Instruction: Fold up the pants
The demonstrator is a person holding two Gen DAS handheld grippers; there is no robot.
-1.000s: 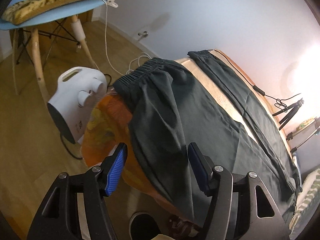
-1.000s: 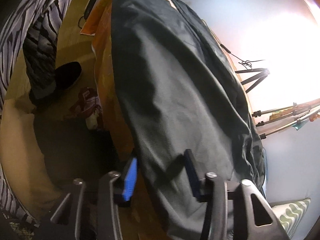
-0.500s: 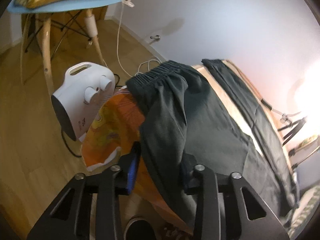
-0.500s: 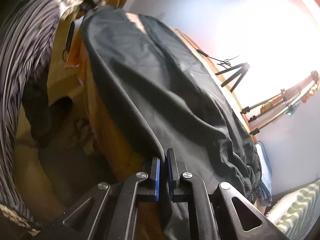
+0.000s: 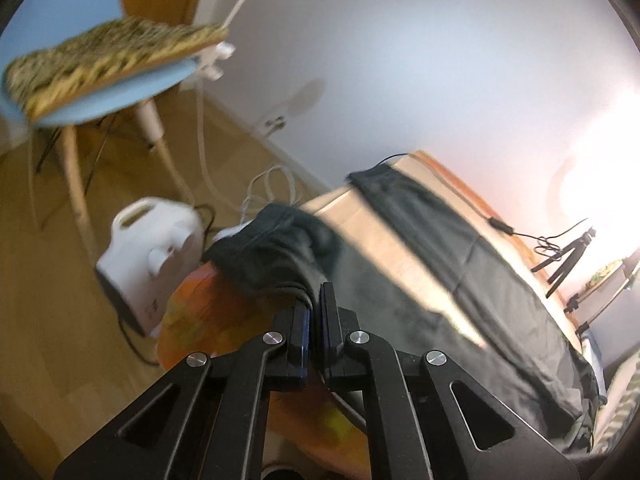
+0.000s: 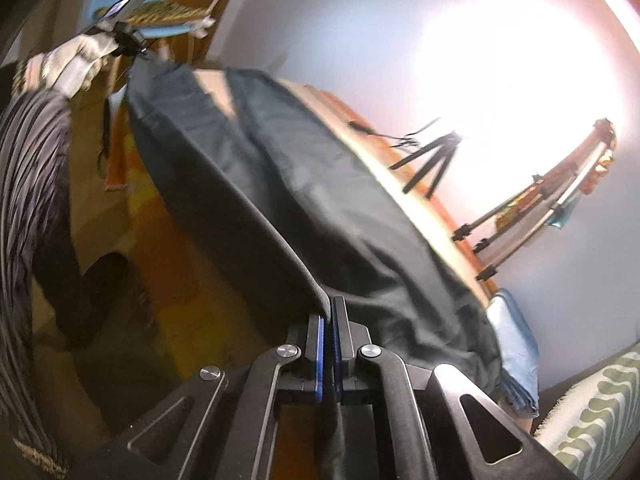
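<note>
Dark green pants (image 5: 460, 264) lie spread along a wooden table (image 5: 384, 236), also seen in the right wrist view (image 6: 304, 196). My left gripper (image 5: 316, 300) is shut on the near edge of the pants by the bunched waistband (image 5: 272, 240). My right gripper (image 6: 330, 312) is shut on the near edge of the pants further along the leg and lifts that edge off the table. In the right wrist view the left gripper (image 6: 136, 46) shows far off at the waist end, held by a gloved hand.
An orange cloth (image 5: 224, 320) hangs down the table's near side. A white fan heater (image 5: 148, 264) and a blue chair (image 5: 104, 84) with a leopard cushion stand on the wooden floor. Black tripods (image 6: 432, 160) stand along the far table edge. A blue cloth (image 6: 514, 344) lies at the table's end.
Both grippers went from open around the pants' near edge to shut on it. They have since lifted the edge upward, and the waistband has bunched up.
</note>
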